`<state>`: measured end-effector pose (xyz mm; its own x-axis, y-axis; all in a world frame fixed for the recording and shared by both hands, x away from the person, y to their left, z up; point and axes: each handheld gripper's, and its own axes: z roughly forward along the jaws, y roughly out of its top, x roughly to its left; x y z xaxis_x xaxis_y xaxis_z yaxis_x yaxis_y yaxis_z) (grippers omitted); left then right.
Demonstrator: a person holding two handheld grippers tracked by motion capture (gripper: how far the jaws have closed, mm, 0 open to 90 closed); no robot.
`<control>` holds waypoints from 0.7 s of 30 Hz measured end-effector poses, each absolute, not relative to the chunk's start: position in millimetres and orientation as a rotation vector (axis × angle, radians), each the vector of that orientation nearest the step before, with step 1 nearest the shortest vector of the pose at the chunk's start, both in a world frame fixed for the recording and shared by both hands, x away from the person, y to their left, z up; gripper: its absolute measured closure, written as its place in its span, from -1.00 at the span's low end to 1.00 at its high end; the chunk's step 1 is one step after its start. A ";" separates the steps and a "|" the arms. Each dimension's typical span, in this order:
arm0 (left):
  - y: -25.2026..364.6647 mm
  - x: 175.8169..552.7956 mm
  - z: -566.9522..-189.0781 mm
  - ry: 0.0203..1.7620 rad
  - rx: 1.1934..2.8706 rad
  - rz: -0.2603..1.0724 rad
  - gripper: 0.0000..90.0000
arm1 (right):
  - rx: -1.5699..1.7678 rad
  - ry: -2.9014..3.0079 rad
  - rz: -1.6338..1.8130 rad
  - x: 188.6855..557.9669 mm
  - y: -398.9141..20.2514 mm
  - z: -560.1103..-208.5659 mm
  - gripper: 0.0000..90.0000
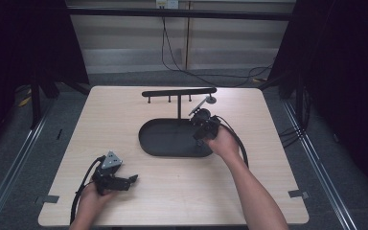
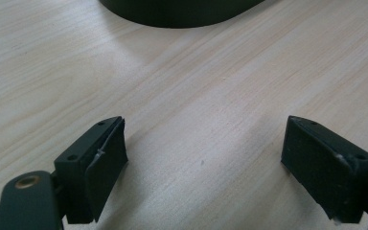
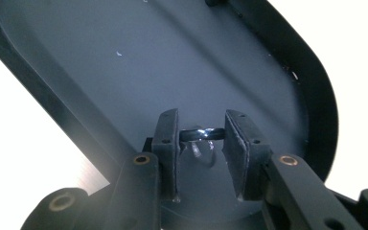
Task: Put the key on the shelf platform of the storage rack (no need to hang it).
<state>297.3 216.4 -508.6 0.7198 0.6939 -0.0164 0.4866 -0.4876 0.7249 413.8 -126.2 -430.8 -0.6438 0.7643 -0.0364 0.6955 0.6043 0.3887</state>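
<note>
From the high view, the right gripper [image 1: 202,128] is hanging over the right end of a black oval tray [image 1: 172,139], whose long axis is running across the wooden table [image 1: 172,191] from left to right; a black T-shaped stand [image 1: 179,93] is rising from the tray's far edge, its crossbar lying parallel to that axis. What this claw is carrying is too small to make out here. The left gripper [image 1: 133,179] is resting near the table's front left corner, pointing right toward the tray and well apart from it. In the left gripper view, the left gripper [image 2: 203,158] is showing its jaws spread wide over bare wood, touching nothing. In the right gripper view, the right gripper [image 3: 201,143] is clamping a small shiny dark ring [image 3: 202,133] between its pads, the visible band running straight across from pad to pad, just above the tray's floor [image 3: 124,72].
</note>
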 end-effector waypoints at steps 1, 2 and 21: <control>216.4 297.3 -508.6 0.890 2.185 0.361 -0.66 | 1.214 2.624 0.514 413.8 -126.4 -432.2 0.50; 216.4 297.3 -508.6 0.890 2.185 0.361 -0.66 | 1.221 2.625 0.511 413.8 -126.5 -433.6 0.50; 216.4 297.2 -508.6 0.891 2.186 0.361 -0.66 | 1.203 2.634 0.498 409.4 -126.9 -443.0 0.50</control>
<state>297.2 216.4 -508.6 0.7199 0.6939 -0.0160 0.4867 -0.4883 0.7243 409.4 -126.9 -443.0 -0.6478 0.7606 -0.0440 0.6921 0.6117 0.3833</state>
